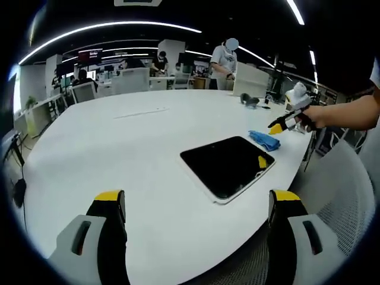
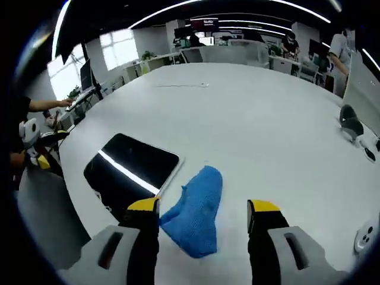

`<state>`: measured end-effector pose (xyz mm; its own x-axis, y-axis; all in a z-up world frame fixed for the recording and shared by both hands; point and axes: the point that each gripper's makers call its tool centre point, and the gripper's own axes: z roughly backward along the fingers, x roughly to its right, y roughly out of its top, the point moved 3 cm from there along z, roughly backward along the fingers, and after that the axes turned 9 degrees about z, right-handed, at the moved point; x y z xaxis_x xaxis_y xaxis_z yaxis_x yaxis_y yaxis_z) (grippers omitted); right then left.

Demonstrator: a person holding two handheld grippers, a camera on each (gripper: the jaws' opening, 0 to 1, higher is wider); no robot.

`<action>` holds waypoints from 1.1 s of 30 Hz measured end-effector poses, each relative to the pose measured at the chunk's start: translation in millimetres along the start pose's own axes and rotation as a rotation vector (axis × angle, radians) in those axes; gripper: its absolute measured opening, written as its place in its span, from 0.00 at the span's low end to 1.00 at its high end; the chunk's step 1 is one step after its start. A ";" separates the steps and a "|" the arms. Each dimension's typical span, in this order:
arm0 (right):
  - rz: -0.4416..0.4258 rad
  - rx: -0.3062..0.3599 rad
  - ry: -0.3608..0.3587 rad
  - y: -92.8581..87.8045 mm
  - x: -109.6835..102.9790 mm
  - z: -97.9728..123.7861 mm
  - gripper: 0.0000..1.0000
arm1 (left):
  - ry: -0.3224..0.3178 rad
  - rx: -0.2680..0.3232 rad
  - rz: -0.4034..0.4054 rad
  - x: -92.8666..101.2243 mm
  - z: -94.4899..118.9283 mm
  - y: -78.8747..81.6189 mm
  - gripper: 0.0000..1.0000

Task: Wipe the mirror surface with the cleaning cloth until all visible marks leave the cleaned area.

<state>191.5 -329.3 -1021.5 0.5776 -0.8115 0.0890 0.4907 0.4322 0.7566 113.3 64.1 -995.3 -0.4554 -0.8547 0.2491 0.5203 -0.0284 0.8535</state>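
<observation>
Right gripper view: cloth [image 2: 196,211] between tool [image 2: 203,215] jaws.

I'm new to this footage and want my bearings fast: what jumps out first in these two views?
A dark, glossy mirror lies flat near the edge of a big white table. Just beside it sits a crumpled blue cleaning cloth, apart from the glass. The right gripper hangs open just above the cloth, while the left gripper is open too, farther back from the mirror.
</observation>
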 end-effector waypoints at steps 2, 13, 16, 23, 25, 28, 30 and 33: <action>0.032 0.027 0.001 -7.6 -2.9 9.7 0.78 | 0.004 -0.012 -0.004 -0.4 -0.4 -2.1 0.99; -0.076 0.010 0.001 -47.3 -9.8 34.9 0.99 | 0.012 -0.021 0.002 -2.9 -0.6 -3.0 0.99; -0.084 0.020 0.009 -49.2 -14.5 35.7 0.99 | 0.010 -0.017 0.007 -2.2 -0.1 -2.0 0.99; -0.084 0.004 0.015 -53.1 -19.0 36.4 0.99 | 0.008 -0.020 0.007 -2.8 -0.5 -3.4 0.99; -0.086 0.007 0.018 -51.5 -19.6 37.5 0.99 | 0.007 -0.022 0.005 -2.4 -0.5 -4.0 0.99; -0.082 0.005 0.015 -51.1 -17.7 38.1 0.98 | 0.006 -0.024 0.005 -1.6 -0.6 -4.0 0.99; -0.087 0.010 0.018 -50.1 -16.9 38.2 0.99 | 0.007 -0.025 0.003 -1.3 -0.3 -4.1 0.99; -0.084 0.012 0.012 -47.7 -16.0 40.0 0.99 | 0.008 -0.027 0.005 -1.9 -0.5 -4.8 0.99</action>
